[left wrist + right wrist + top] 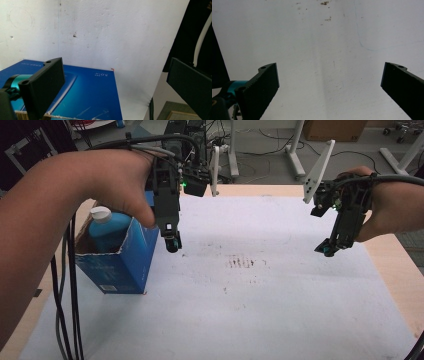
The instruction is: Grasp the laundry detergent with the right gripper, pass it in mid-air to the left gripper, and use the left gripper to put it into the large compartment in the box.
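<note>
Box point(122, 265) upright at the left of the table point(395, 255), on the sheet point(240, 310) covering most of the tabletop. Bottle point(107, 227) inside the box, cap up, poking out of the open top. Left gripper point(172, 242) just right of the box's upper corner, above the sheet, jaws spread with the box side below them. Right gripper point(327, 250) well apart, over the sheet's right part, jaws spread above it. Smudges point(242, 262) on the sheet between the two. Cables point(65, 290) hanging left of the box.
</note>
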A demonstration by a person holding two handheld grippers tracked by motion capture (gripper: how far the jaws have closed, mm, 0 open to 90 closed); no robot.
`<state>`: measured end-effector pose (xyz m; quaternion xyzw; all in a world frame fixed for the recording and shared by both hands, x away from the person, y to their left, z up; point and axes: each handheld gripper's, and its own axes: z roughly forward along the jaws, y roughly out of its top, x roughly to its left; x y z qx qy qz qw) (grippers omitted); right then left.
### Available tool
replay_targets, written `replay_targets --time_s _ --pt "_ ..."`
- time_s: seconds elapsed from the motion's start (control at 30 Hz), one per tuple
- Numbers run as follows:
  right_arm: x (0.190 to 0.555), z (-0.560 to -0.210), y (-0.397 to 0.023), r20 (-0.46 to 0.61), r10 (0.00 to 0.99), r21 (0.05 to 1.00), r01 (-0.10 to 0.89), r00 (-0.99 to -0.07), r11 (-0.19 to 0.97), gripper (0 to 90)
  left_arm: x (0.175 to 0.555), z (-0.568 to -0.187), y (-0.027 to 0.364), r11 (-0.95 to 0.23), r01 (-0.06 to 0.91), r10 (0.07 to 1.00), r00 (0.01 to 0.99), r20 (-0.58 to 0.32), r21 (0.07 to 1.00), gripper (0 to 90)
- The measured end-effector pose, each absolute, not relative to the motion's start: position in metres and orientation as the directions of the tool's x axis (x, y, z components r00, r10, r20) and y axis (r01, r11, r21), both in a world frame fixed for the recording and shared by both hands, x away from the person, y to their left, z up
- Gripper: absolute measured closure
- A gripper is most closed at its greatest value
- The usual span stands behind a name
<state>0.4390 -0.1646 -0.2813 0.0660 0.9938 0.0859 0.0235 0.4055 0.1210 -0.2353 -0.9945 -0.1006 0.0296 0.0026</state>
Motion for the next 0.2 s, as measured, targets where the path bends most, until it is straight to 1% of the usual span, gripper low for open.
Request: replay_targets --time_s 0.2 --pt "0.4387 -0.2813 -0.1658 -0.031 0.136 0.168 0.128 -0.99 0.977 0.6 0.4063 -0.2368 0.119 -0.98 0.198 0.198 0.978 -0.061 -0.01 1.6"
